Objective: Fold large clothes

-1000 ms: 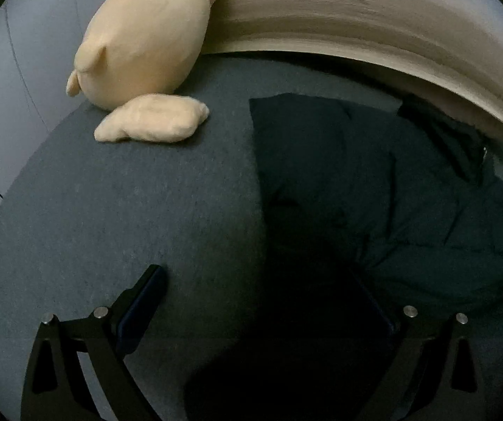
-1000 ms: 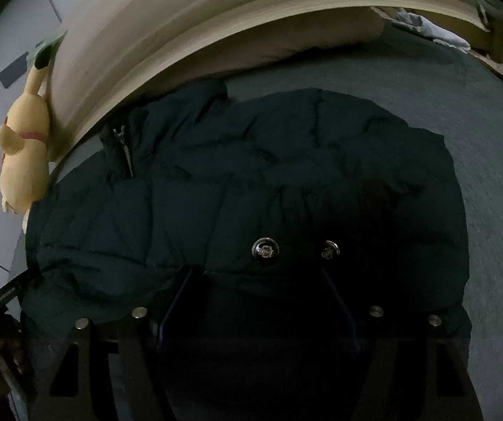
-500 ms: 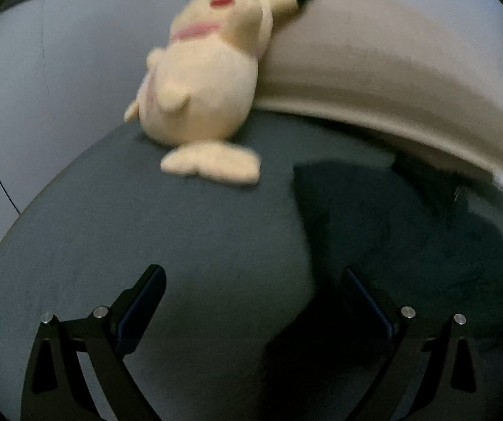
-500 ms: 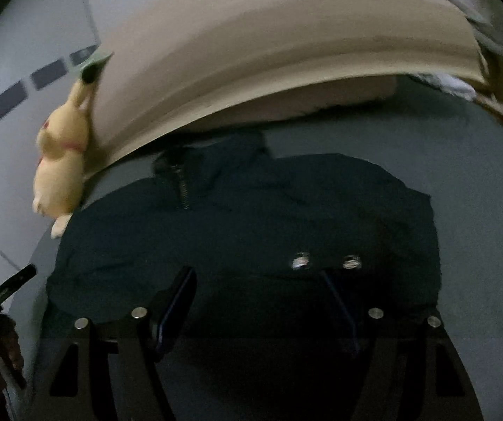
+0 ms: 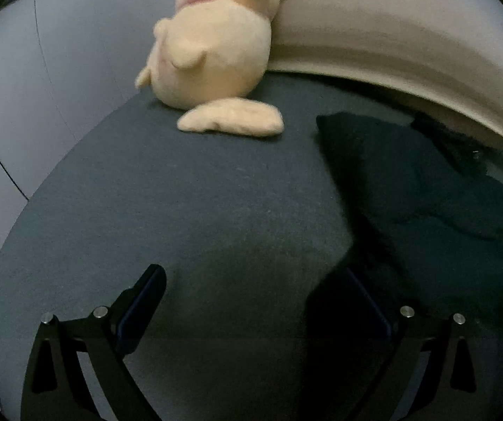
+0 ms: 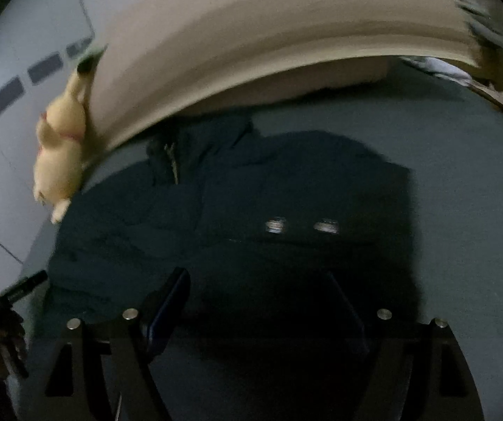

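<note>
Both open and empty, left gripper over bare bedcover, right gripper widening above the dark jacket lying mid-bed near the headboard; likely to unfold if puffy layers spring back unpinned.

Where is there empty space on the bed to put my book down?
The biggest bare patch of bed lies between the plush toy and the dark jacket, in front of the left gripper. Another bare stretch runs right of the jacket, up to the headboard. It is crowded where the jacket's collar bunches against the headboard.
</note>
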